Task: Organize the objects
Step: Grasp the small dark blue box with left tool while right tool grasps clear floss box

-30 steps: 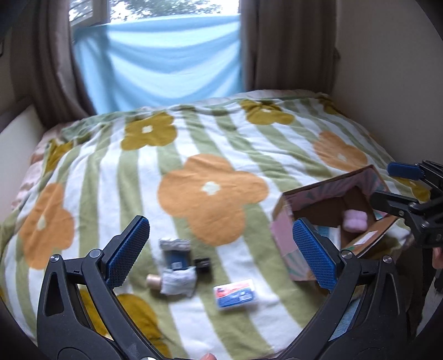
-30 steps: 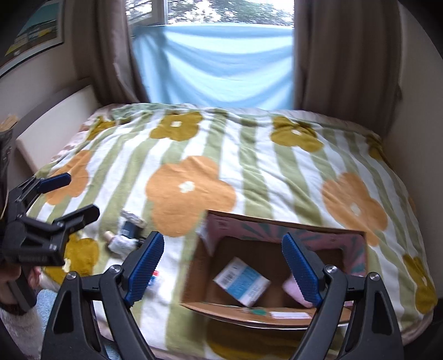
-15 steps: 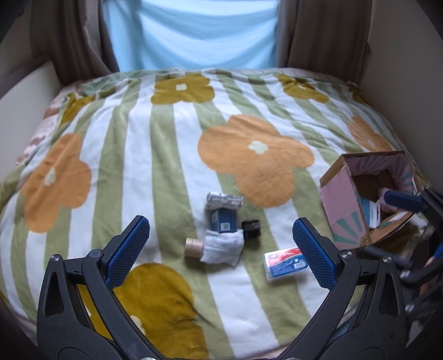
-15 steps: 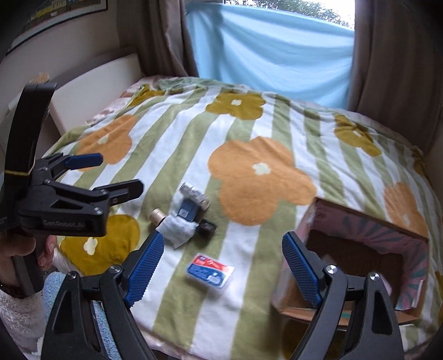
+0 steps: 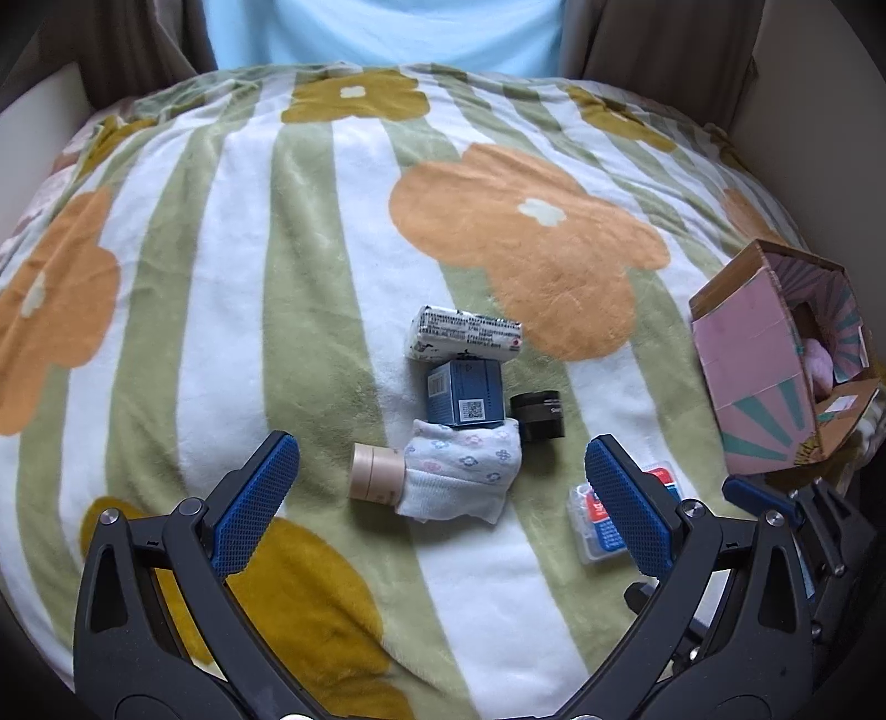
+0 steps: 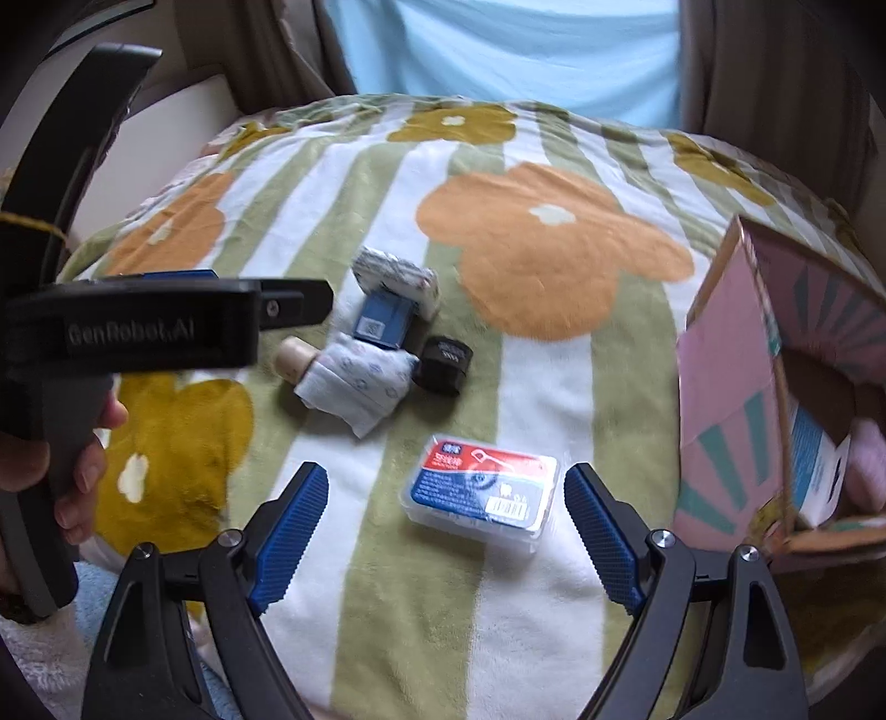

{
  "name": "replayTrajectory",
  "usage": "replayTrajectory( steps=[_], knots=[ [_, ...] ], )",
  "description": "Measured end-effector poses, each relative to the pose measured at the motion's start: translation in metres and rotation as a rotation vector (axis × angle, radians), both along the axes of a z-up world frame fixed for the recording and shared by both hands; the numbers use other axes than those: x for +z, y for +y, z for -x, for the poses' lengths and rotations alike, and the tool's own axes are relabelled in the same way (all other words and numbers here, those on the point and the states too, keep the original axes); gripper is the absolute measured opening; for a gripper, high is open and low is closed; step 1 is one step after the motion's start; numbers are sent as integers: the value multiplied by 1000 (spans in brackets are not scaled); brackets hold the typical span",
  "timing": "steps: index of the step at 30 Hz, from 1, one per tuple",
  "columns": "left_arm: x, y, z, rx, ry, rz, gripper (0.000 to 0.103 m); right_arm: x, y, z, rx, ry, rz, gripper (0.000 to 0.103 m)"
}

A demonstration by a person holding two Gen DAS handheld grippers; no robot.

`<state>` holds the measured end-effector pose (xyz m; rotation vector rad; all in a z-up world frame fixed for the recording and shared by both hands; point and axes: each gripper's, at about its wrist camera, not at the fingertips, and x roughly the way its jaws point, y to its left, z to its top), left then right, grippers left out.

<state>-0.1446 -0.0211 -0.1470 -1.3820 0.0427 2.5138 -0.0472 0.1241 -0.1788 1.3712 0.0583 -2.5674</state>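
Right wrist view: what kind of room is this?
Most likely a bedroom. The items lie on a bed under a floral striped blanket, with curtains and a blue sheet at a window behind. A pink cardboard box sits at the right.

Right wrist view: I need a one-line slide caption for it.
Open right tool hovers over a clear plastic case on the floral blanket, pink box at right, small items clustered beyond.

Two black plastic clamp-style grippers, the left gripper (image 5: pixel 442 501) and right gripper (image 6: pixel 446 533), carry blue cross-hatched rubber pads (image 6: pixel 289 531) and silver screws. At the left of the right wrist view, the left tool's body bears grey "GenRobot.AI" lettering, gripped by a bare-skinned hand (image 6: pixel 52 454) above a fuzzy white sleeve (image 6: pixel 30 664).
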Motion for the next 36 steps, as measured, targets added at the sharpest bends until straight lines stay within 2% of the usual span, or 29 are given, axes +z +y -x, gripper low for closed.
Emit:
replayTrajectory(
  steps=[9,14,17,22,25,29,32,34,36],
  knots=[
    [-36,1,24,-5,-42,-13,103,-43,4,9,-91,-47,-8,85],
    [-47,2,36,-4,-52,-13,103,-50,9,11,-109,-33,13,85],
    [-53,6,42,-6,-62,-12,101,-50,6,11,-102,-14,-8,85],
    [-59,15,49,-19,-67,6,89,-50,-3,11,-87,30,-80,85],
    [-64,16,52,-21,-81,0,79,-52,-5,12,-89,36,-92,85],
    [-69,15,54,-21,-92,-2,74,-57,-3,14,-100,22,-73,85],
    [-68,15,53,-44,-92,-26,58,-58,-2,15,-104,23,-63,83],
    [-68,18,52,-65,-97,-52,44,-58,-1,16,-105,23,-55,82],
    [-68,21,50,-70,-88,-40,44,-57,-2,16,-106,26,-46,82]
  ],
)
